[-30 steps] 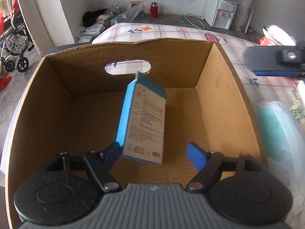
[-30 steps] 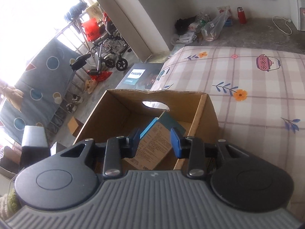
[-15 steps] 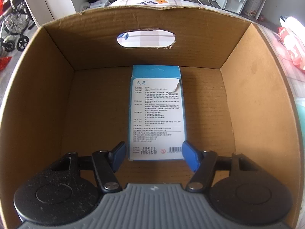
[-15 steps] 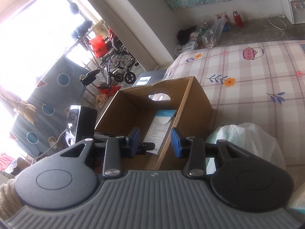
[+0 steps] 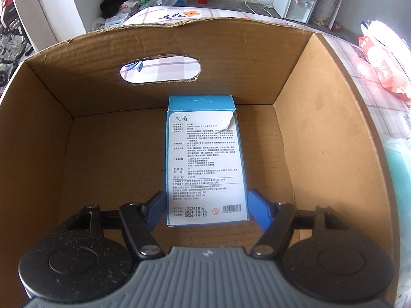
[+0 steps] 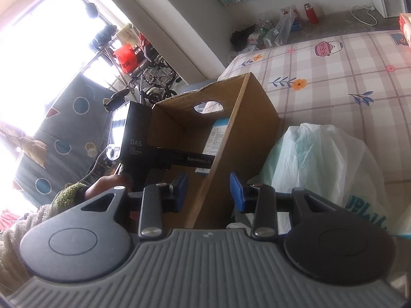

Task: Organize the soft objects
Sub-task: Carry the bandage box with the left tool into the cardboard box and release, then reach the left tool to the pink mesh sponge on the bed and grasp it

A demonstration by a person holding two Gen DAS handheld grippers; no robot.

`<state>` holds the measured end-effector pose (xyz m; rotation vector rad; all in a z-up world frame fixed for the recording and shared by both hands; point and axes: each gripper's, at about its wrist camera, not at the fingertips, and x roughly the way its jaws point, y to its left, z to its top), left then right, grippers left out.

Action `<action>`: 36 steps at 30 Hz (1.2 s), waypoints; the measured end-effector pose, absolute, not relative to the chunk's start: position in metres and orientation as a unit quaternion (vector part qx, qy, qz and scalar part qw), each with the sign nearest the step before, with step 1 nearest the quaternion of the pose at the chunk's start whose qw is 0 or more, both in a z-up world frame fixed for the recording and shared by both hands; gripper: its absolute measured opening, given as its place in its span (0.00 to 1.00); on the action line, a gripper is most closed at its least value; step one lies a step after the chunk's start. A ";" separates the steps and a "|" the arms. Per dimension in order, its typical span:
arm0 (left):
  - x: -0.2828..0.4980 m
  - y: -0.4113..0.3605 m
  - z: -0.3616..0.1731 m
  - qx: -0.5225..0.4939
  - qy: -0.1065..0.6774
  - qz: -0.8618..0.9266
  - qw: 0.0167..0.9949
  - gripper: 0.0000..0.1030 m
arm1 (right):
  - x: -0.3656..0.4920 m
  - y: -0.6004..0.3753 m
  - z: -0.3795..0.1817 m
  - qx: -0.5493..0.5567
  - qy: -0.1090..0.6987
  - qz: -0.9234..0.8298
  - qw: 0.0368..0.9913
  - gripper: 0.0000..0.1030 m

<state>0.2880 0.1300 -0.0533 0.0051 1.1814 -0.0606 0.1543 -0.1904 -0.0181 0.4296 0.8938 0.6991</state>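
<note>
Hanging over the cardboard box (image 5: pixel 46 133), the left gripper (image 5: pixel 204 209) points steeply down with its blue pads spread; the jaws flank the near end of the blue-and-white carton (image 5: pixel 205 159), a sliver of gap showing on each side, so nothing is clamped. The carton lies flat on the box floor, printed face up, its far end close to the wall with the handle cut-out (image 5: pixel 160 69). It looks light and fairly stiff for a paper pack, though thin walls would probably dent under a hard squeeze; taking it across the narrow width near one end seems the safest hold. Further right, outside the box wall, a white plastic bag (image 6: pixel 321 159) slumps on the checked bed sheet (image 6: pixel 334 77), something pale green inside. It reads as soft, slack and slippery, likely best pinched at a bunched fold near the top. The right gripper (image 6: pixel 208 192) hovers near the box's corner, jaws part open and empty.
</note>
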 end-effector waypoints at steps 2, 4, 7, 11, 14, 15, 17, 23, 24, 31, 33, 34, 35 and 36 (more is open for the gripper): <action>0.280 0.126 -0.051 0.005 0.556 -0.037 0.831 0.69 | 0.153 -0.192 -0.018 0.202 0.421 0.327 0.822 0.35; 0.277 0.121 -0.051 0.007 0.555 -0.050 0.831 0.69 | 0.151 -0.193 -0.017 0.201 0.421 0.325 0.822 0.36; 0.278 0.113 -0.050 0.009 0.550 -0.051 0.833 0.69 | 0.151 -0.195 -0.017 0.204 0.422 0.321 0.823 0.37; 0.284 0.118 -0.050 -0.018 0.555 -0.048 0.830 0.69 | 0.149 -0.199 -0.018 0.209 0.424 0.318 0.822 0.38; 0.284 0.123 -0.050 -0.030 0.549 -0.048 0.834 0.67 | 0.144 -0.204 -0.019 0.214 0.424 0.313 0.822 0.38; 0.282 0.125 -0.050 -0.034 0.547 -0.051 0.835 0.66 | 0.142 -0.206 -0.020 0.216 0.424 0.311 0.823 0.39; 0.281 0.128 -0.049 -0.038 0.541 -0.064 0.838 0.60 | 0.140 -0.210 -0.021 0.219 0.424 0.307 0.823 0.39; 0.282 0.124 -0.046 -0.026 0.530 -0.054 0.846 0.61 | 0.132 -0.221 -0.027 0.228 0.428 0.295 0.823 0.40; 0.282 0.127 -0.044 -0.031 0.528 -0.052 0.847 0.63 | 0.130 -0.223 -0.027 0.230 0.427 0.293 0.824 0.40; 0.269 0.139 -0.006 -0.082 0.494 -0.041 0.865 0.78 | 0.108 -0.237 -0.030 0.239 0.416 0.276 0.833 0.43; 0.261 0.141 0.012 -0.086 0.479 -0.036 0.873 0.79 | 0.101 -0.241 -0.032 0.244 0.411 0.271 0.835 0.43; 0.256 0.142 0.021 -0.087 0.473 -0.033 0.876 0.80 | 0.098 -0.243 -0.032 0.245 0.409 0.269 0.837 0.43; 0.251 0.142 0.031 -0.087 0.464 -0.032 0.881 0.80 | 0.094 -0.245 -0.032 0.245 0.405 0.267 0.839 0.44; 0.244 0.142 0.042 -0.087 0.452 -0.033 0.887 0.82 | 0.091 -0.247 -0.031 0.244 0.401 0.265 0.843 0.44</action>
